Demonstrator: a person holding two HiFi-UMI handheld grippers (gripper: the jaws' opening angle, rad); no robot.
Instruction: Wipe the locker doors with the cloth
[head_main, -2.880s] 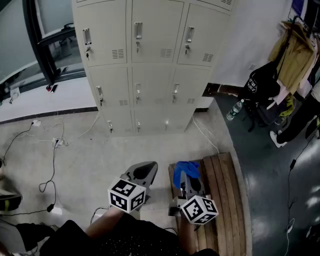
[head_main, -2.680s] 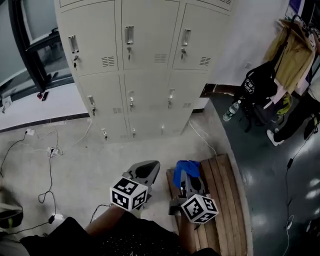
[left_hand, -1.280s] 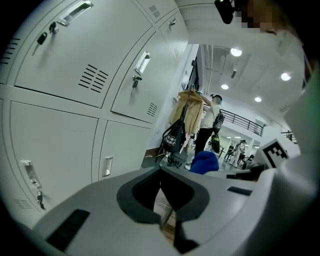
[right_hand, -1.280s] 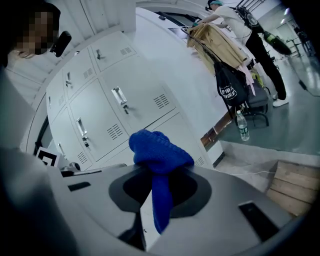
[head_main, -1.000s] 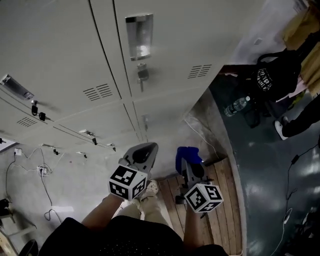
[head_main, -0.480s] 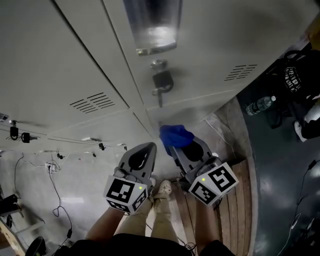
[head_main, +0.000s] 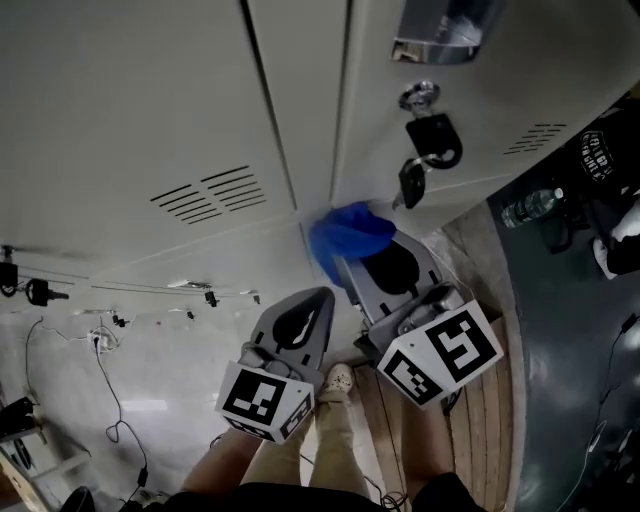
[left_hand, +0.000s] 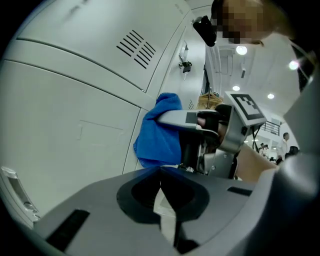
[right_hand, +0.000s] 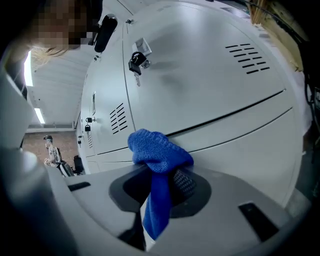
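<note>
By the locker door (head_main: 150, 100), right tongs (head_main: 352, 265) grip the blue cloth (head_main: 350, 232)

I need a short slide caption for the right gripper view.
The right gripper holds a blue cloth near a locker door.

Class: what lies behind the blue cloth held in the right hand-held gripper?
The pale locker doors, where a dark seam between them passes behind the blue cloth. The stretch of seam and panel that the cloth covers cannot be seen.
</note>
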